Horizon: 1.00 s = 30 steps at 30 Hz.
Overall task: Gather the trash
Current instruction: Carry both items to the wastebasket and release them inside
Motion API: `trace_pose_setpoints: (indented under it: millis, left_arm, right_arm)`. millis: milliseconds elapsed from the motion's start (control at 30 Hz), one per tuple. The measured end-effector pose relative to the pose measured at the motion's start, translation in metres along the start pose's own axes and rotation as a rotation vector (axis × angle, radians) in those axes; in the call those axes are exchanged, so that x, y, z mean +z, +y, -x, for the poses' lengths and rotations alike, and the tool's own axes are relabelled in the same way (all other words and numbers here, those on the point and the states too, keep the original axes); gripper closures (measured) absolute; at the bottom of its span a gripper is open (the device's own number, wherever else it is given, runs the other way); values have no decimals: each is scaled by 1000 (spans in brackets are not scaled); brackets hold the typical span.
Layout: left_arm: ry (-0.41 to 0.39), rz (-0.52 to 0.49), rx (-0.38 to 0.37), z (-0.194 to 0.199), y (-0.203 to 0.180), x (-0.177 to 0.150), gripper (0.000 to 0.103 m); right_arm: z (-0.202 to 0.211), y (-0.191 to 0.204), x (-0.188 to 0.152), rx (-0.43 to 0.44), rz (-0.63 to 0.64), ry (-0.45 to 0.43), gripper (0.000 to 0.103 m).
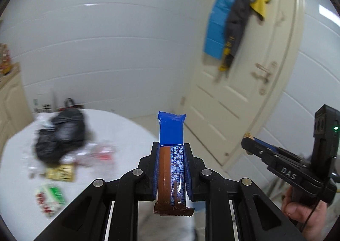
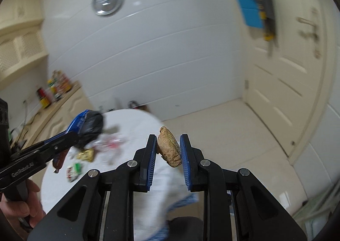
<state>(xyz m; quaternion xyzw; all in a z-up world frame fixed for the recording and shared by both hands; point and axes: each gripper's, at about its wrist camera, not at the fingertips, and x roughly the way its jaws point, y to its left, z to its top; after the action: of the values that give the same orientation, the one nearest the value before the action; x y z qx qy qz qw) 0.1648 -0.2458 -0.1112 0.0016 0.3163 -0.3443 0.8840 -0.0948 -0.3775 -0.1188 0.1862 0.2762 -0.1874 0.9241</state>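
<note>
My right gripper (image 1: 247, 138), seen from my left side, carries the white letters "DAS" on its black body, near the hand. My left gripper (image 2: 81, 126), seen from my right side, carries "GenRobot.AI" in white along its black arm, at the near left. The blue and brown wrapper (image 1: 171, 156) between my left pads has a block of small white print on its blue strip, too fine to read. The wrappers on the table (image 1: 119, 126) to the far left are too blurred to read.
</note>
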Motion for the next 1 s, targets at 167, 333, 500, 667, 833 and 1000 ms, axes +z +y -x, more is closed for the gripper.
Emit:
trace_pose_setpoints:
  millis: [167,333,500,667,833,1000]
  left_arm:
    - [91,-21,-90,-59,-39,1,87]
    - [208,-43,-144,-128,-72,-5,87]
    - [328,-64,-155,-195,-93,-18,87]
    - [431,-63,-146,-255,-93,-22,87]
    - [497,-72,-134,-302,-95,-20,87]
    - [553,-78,-136,-348,-99,-18,84]
  right_arm:
    - [-3,-69,-8,-105,-91,25,80]
    - [-25,-131,-25,-164,-191,95,80]
    - [-59,-181,-46,-176,-277,178,81]
    - [-96,-215,-62,-174,-343,246,80]
    - [-120,-232,-72,-162,-381,283,80]
    - [-145,-246,-77,-162,-408,327,79]
